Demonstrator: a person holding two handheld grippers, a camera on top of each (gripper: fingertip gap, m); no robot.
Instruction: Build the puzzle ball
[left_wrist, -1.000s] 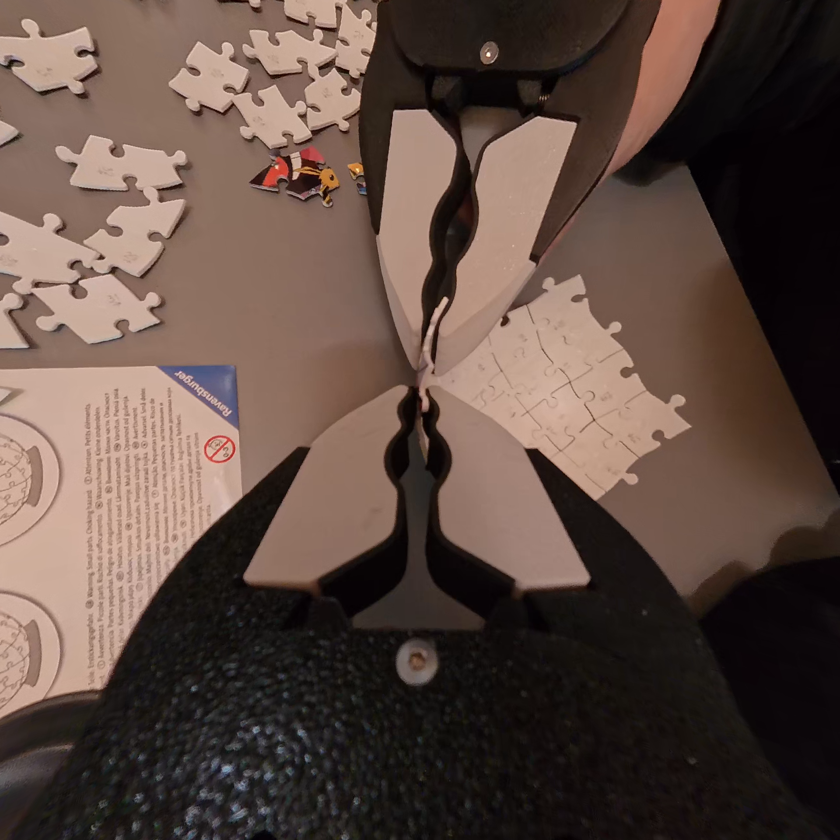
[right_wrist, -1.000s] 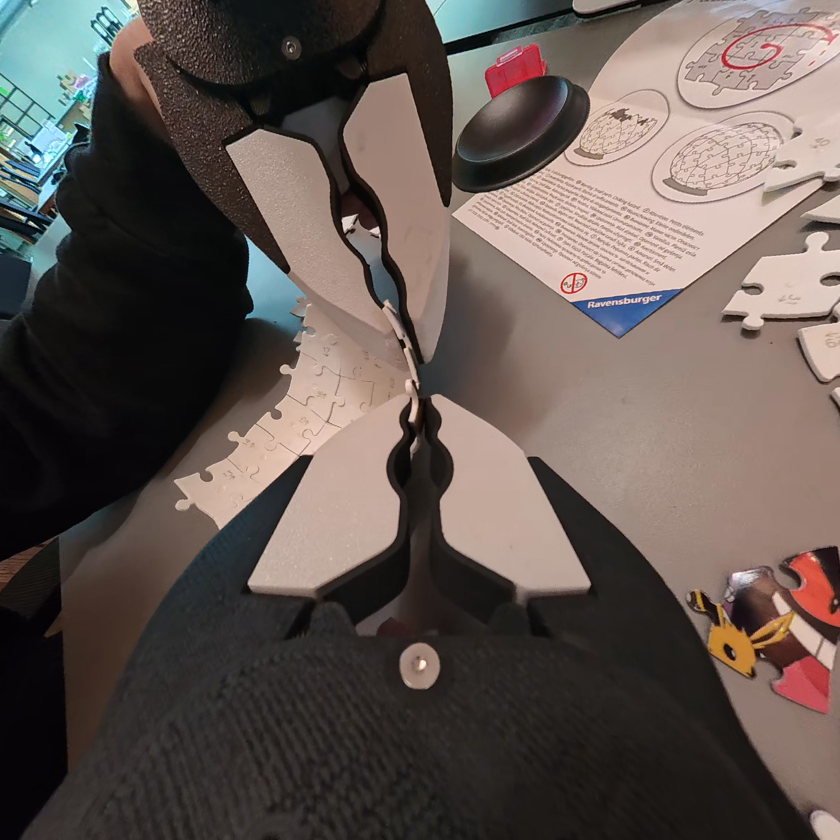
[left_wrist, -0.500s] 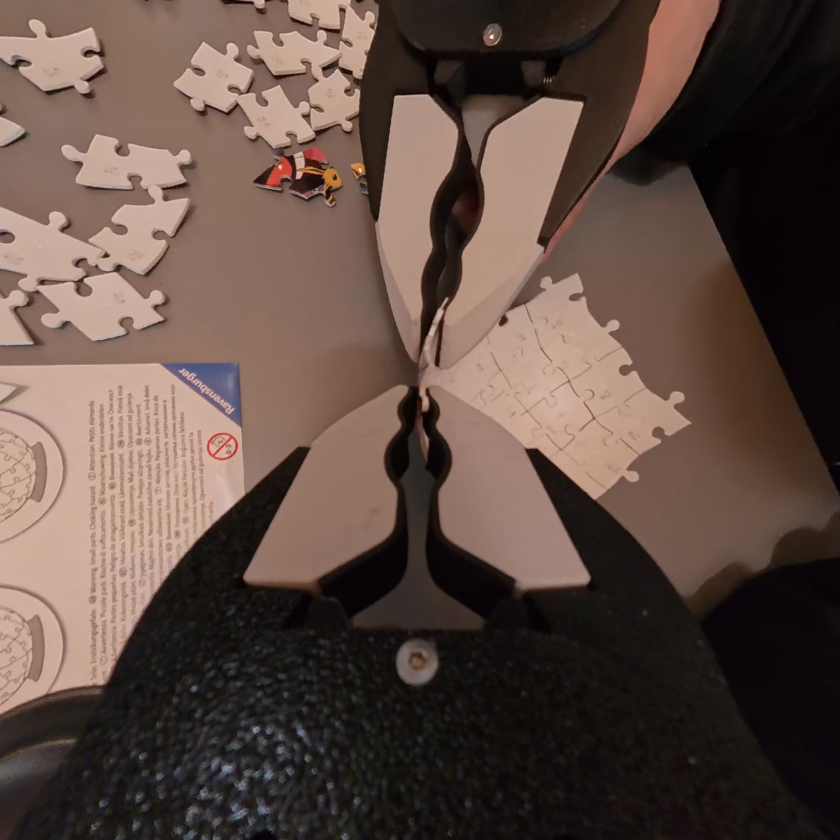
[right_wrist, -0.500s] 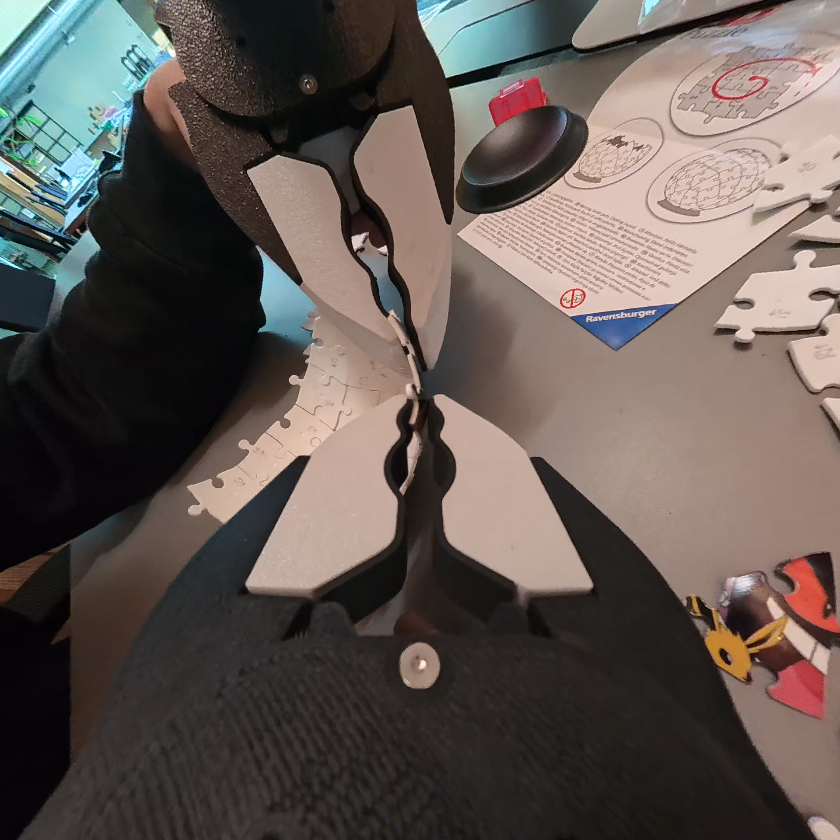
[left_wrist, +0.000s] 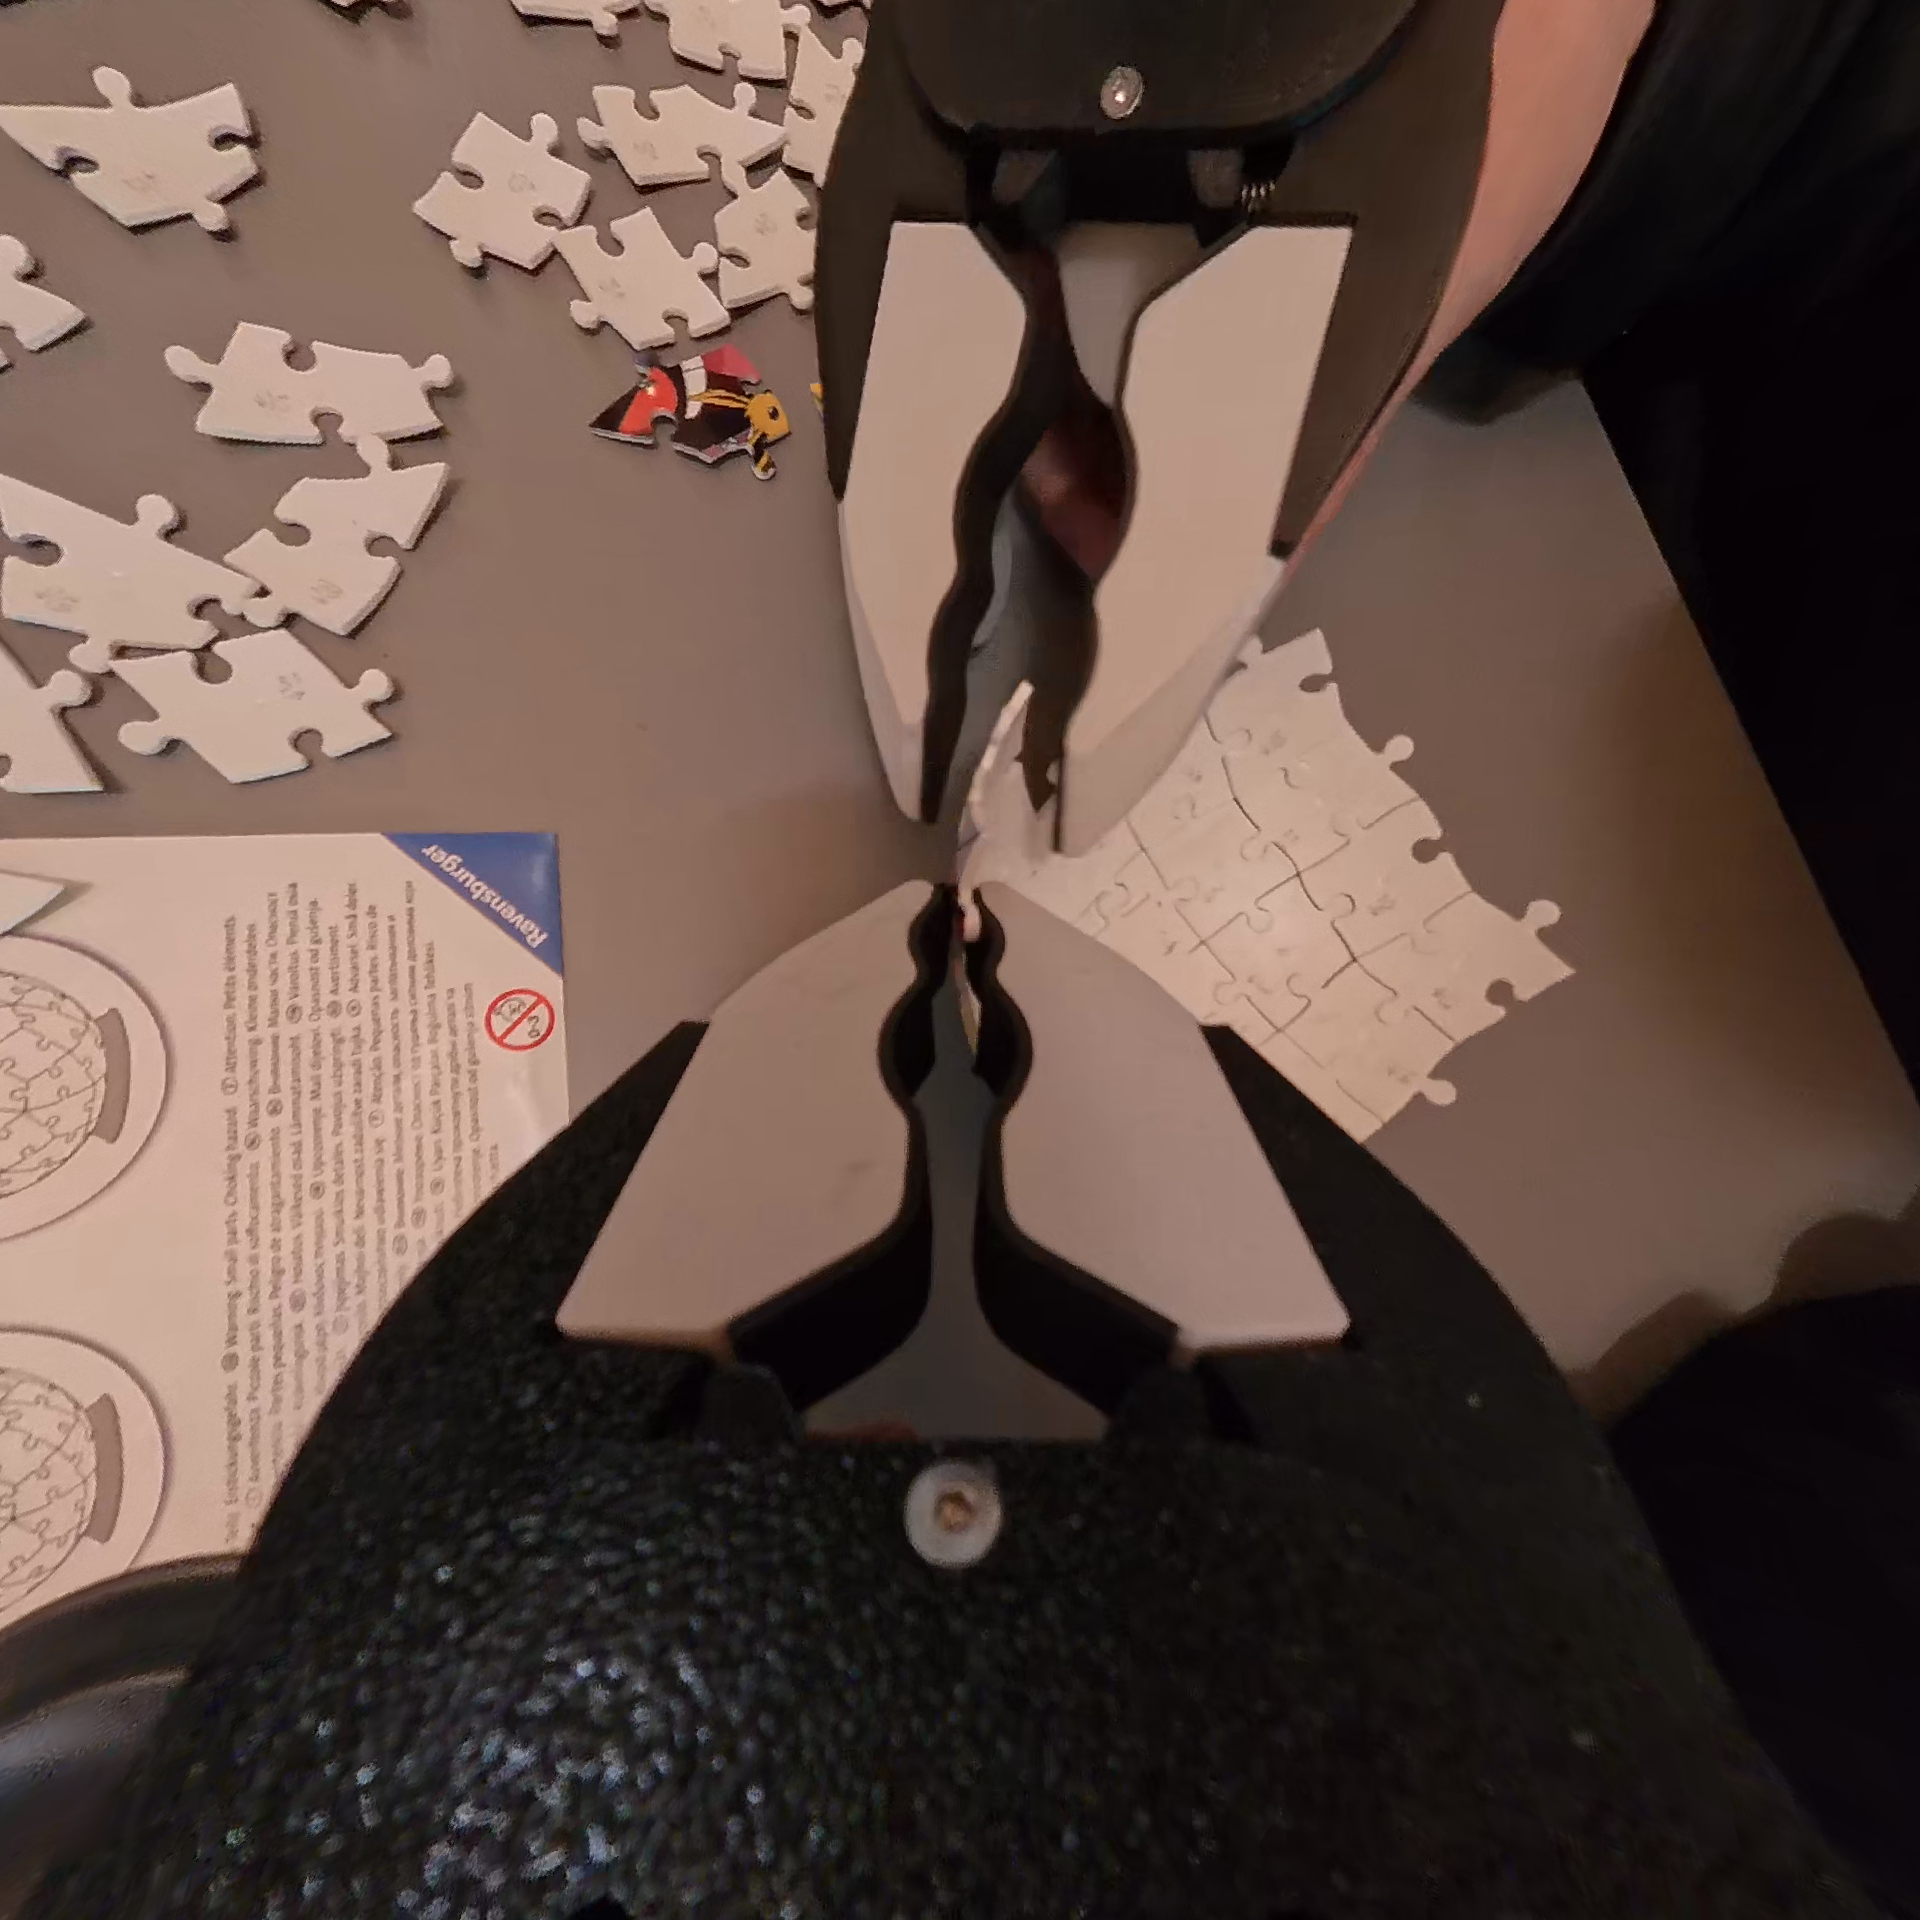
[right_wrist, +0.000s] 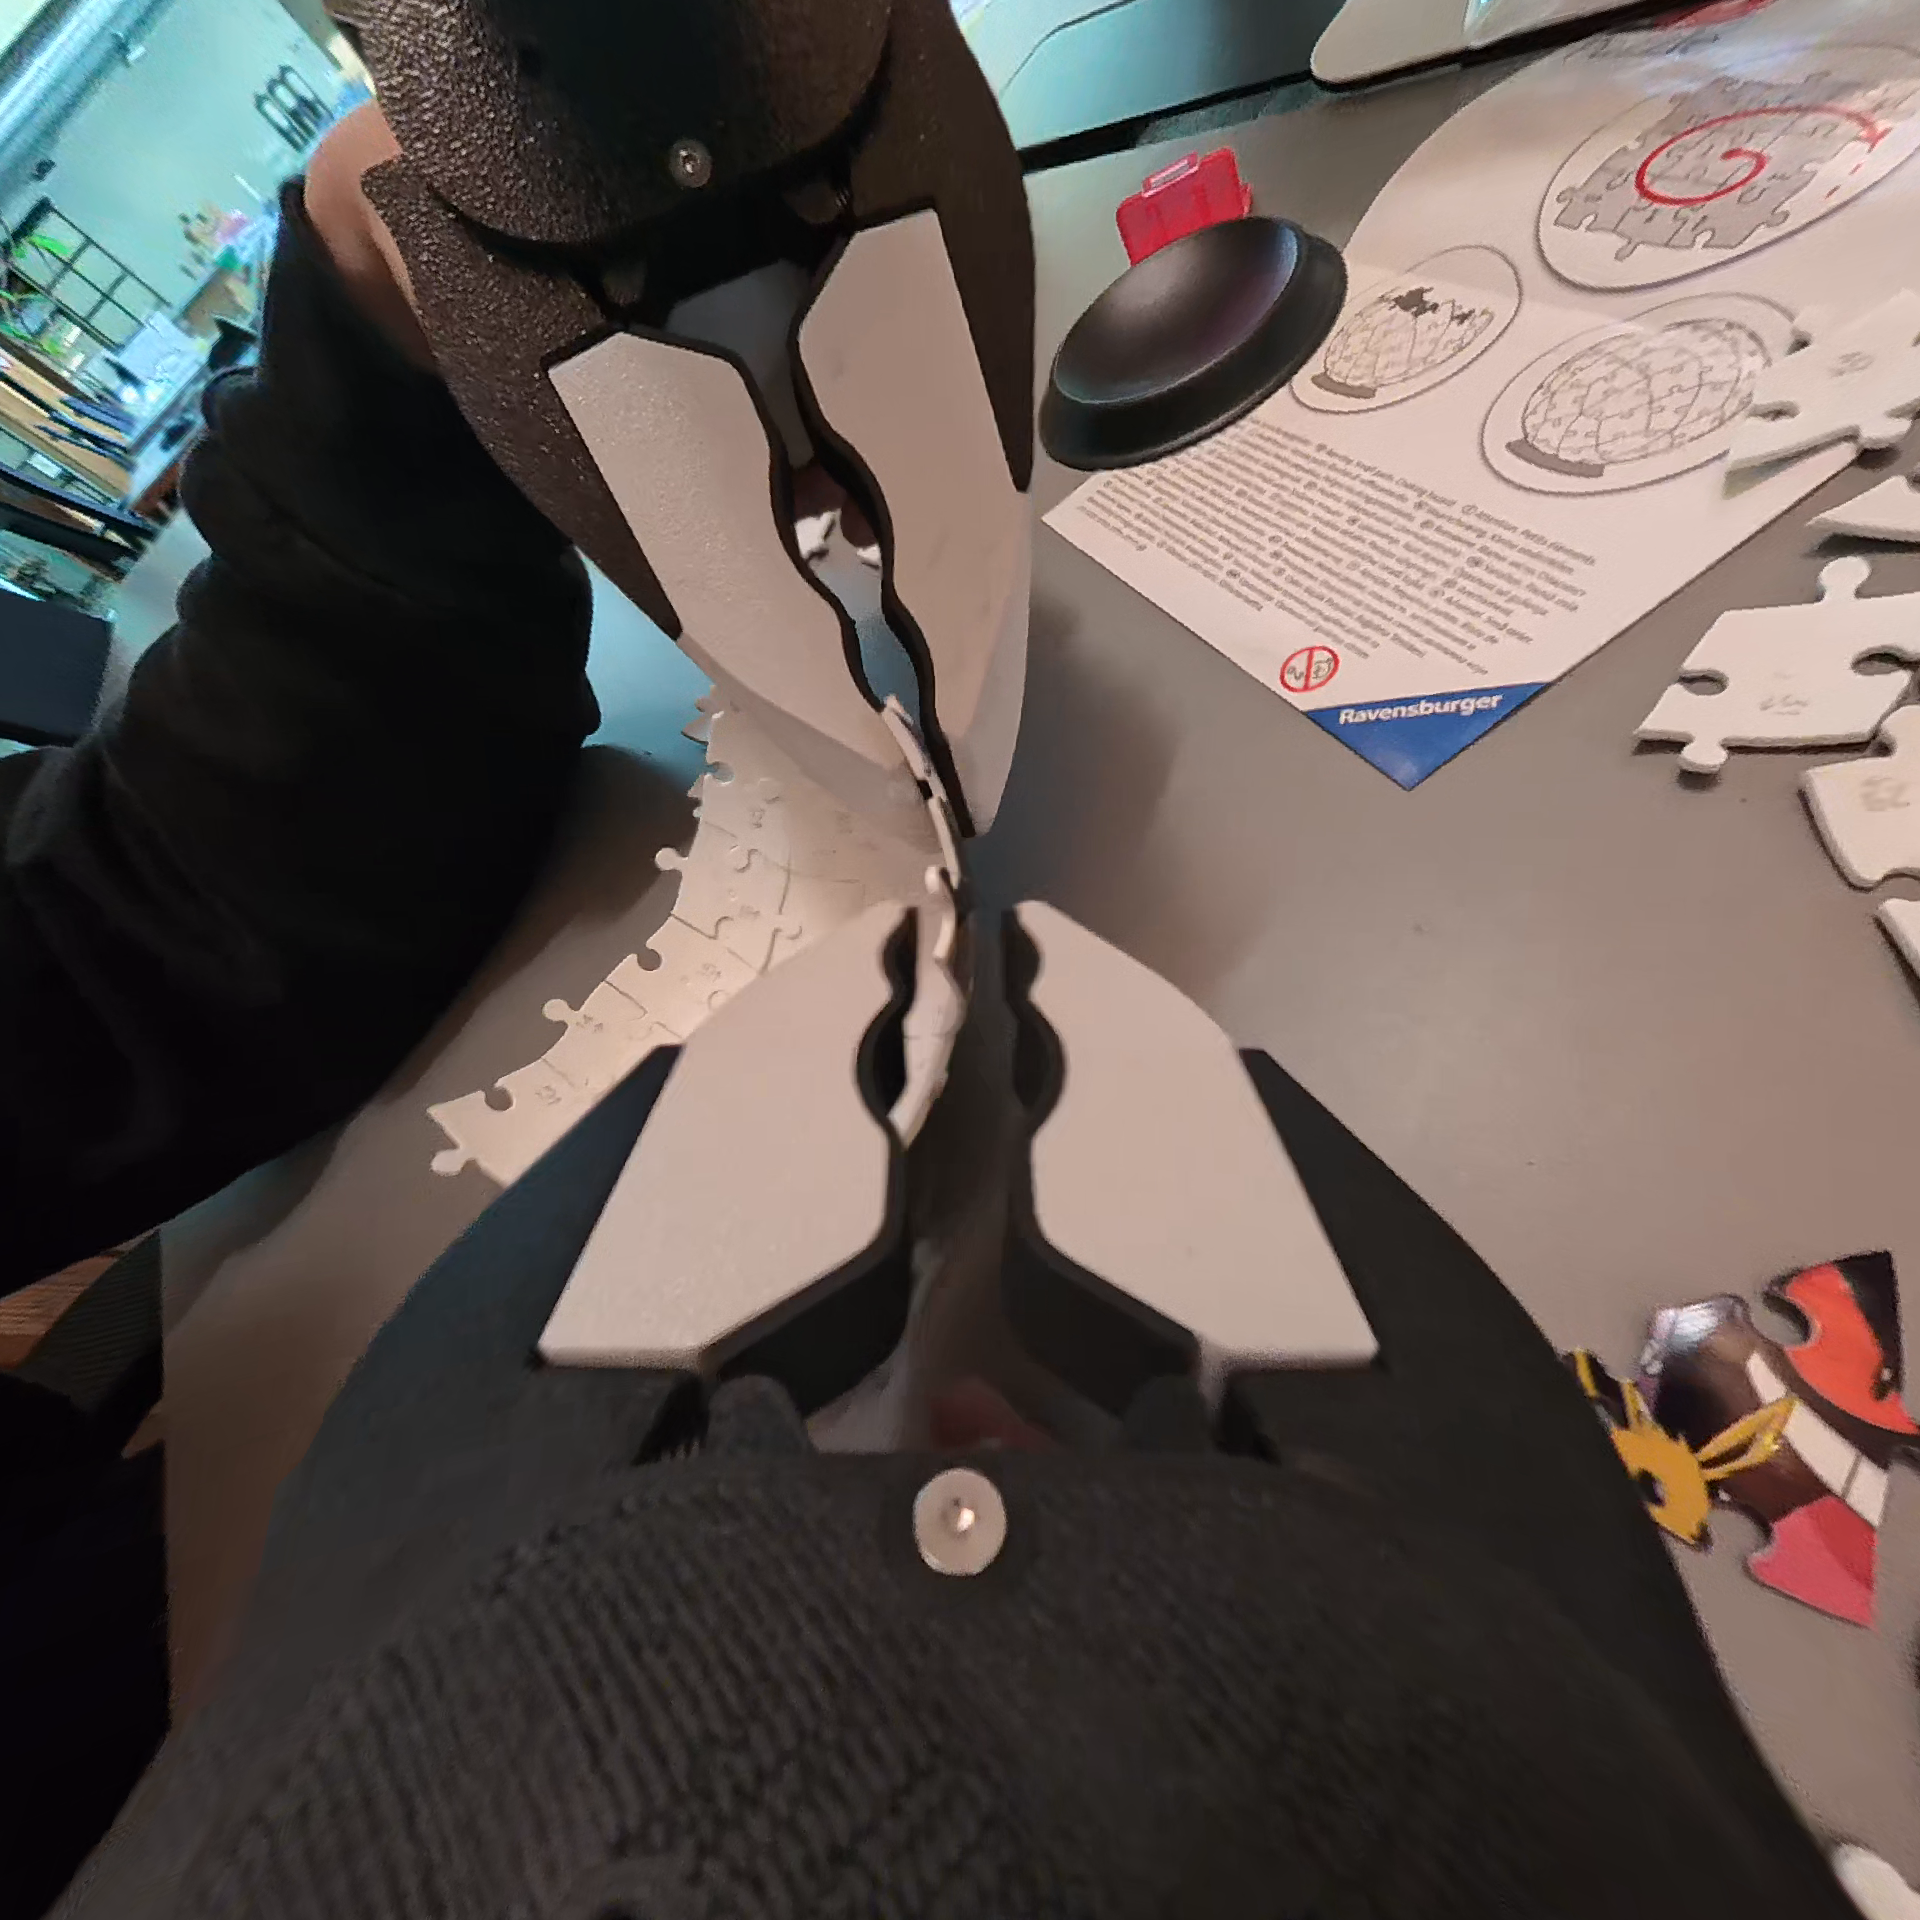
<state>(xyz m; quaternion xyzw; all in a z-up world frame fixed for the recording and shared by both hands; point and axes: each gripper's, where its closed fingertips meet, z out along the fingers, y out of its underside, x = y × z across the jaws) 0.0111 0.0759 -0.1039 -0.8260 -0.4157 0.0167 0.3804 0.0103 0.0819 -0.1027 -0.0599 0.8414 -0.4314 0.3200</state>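
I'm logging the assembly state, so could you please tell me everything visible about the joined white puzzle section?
The joined puzzle section is a curved sheet of interlocked pieces, plain white side toward the cameras with faint marks, looking like thin stiff plastic or card. Knobs and notches line its free edges. It is held up on edge over the grey table; whether its lower edge touches it cannot be told. Both tools pinch its rim: the left tool and the right tool meet tip to tip there.
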